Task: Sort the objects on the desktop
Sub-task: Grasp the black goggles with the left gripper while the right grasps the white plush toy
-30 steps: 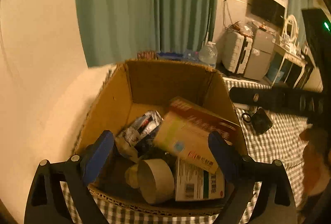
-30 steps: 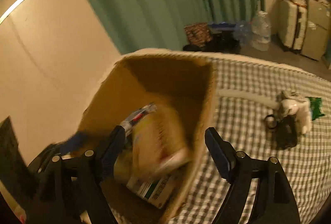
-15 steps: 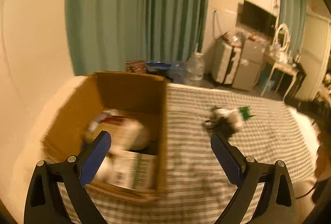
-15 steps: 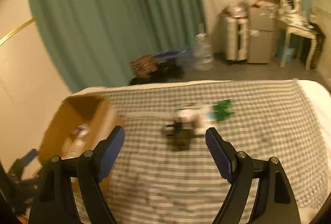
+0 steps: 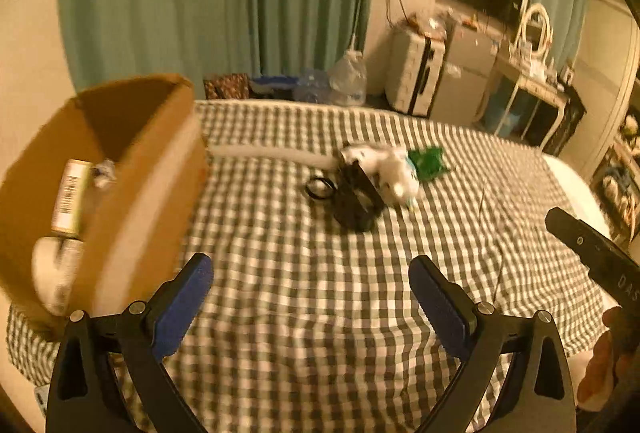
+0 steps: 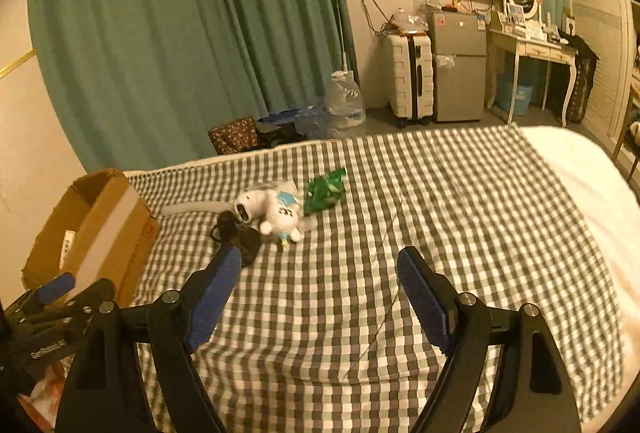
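Both claws swung off the cardboard box [image 6: 92,229]; left claw [image 5: 311,279] and right claw [image 6: 319,275] gape empty.

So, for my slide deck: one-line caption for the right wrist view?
Open right gripper hovers empty over checked bedspread, facing white plush toy, green snack bag and cardboard box.

**Cardboard, cloth and plastic on a checked bed**

A matt, brown corrugated cardboard box [image 6: 92,229] sits at nine o'clock on a woven gingham bedcover [image 6: 400,233] of soft, creased cloth. At the centre lie a smooth white plastic toy [image 6: 276,211] and a glossy green foil packet [image 6: 324,189]. At six o'clock, the right gripper [image 6: 320,297] shows matt black plastic arms with ribbed blue pads [image 6: 216,297].
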Demonstrator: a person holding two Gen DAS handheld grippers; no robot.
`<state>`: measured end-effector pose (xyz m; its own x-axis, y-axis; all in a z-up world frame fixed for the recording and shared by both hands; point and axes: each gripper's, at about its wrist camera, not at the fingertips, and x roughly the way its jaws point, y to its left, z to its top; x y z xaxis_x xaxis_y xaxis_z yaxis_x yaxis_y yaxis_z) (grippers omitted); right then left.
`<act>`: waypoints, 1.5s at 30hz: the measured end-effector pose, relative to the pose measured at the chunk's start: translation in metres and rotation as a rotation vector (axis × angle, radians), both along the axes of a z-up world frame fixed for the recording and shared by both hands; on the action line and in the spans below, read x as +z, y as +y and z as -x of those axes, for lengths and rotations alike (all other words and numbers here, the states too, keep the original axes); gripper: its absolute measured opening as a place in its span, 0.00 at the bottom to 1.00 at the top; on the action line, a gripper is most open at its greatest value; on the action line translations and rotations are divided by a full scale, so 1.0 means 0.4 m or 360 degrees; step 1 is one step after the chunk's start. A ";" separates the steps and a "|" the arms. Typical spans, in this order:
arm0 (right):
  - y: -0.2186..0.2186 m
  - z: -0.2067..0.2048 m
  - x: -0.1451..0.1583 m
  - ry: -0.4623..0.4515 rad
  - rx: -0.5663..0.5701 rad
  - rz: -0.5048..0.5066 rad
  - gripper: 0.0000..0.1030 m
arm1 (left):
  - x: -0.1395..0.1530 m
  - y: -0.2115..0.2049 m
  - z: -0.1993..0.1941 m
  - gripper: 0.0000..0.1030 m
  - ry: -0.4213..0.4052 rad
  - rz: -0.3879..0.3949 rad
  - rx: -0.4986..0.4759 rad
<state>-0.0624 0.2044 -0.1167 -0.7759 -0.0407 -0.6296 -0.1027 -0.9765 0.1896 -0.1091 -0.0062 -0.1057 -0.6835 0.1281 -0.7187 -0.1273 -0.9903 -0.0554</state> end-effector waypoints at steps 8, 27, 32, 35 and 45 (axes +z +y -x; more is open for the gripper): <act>0.054 0.062 -0.098 -0.0119 -0.0059 0.0001 0.78 | -0.117 0.101 0.161 0.98 -0.0126 -0.0023 0.0057; 0.031 0.180 -0.168 -0.0155 0.0085 -0.0026 0.78 | -0.265 -0.007 0.374 0.98 -0.0155 0.0010 0.0017; -0.049 0.276 -0.162 -0.0098 0.0176 0.0017 0.78 | -0.229 -0.023 0.353 0.89 -0.0009 -0.0082 0.0030; -0.086 0.343 -0.186 -0.0114 0.0175 0.0023 0.78 | -0.222 -0.037 0.351 0.74 0.0049 -0.0038 0.0090; -0.115 0.444 -0.297 -0.0264 0.0143 -0.0022 0.74 | -0.240 -0.056 0.335 0.65 0.0066 -0.0094 0.0147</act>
